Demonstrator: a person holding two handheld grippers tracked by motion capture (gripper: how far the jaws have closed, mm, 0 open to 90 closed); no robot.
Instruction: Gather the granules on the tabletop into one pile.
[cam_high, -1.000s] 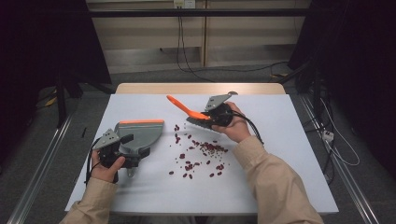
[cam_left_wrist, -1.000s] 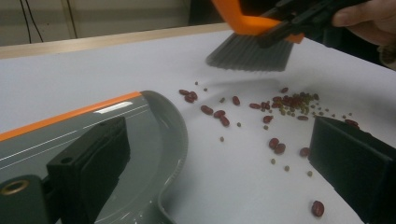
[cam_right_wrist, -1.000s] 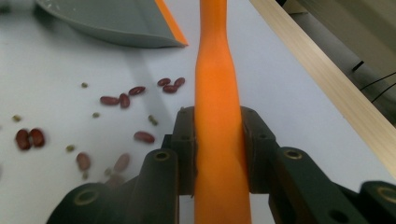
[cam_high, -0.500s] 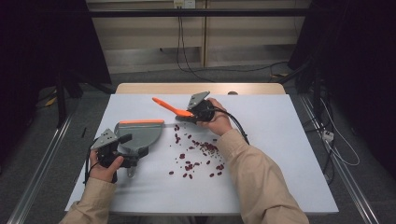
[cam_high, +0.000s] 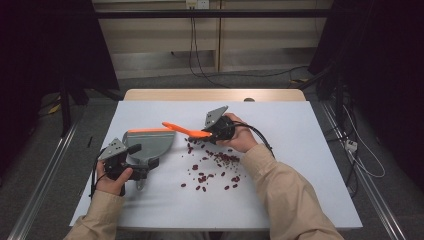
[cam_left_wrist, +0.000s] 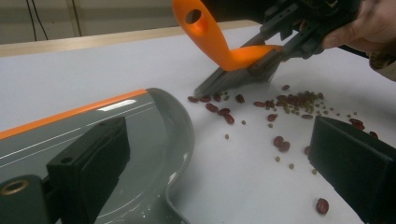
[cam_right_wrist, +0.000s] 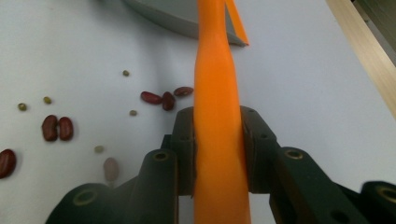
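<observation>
Brush (cam_left_wrist: 219, 51) bristles beside beans (cam_left_wrist: 289, 100)

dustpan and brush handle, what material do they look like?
Dustpan: probably moulded plastic, grey and glossy; it shows bright light streaks and smooth rounded edges, plus an orange strip along one edge. Brush handle: likely plastic too, solid orange with a smooth, slightly satin surface and a moulded hanging hole at its end in the left gripper view. Neither shows metal seams or grain.

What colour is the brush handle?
Orange; the brush handle shows best in the right gripper view.
</observation>
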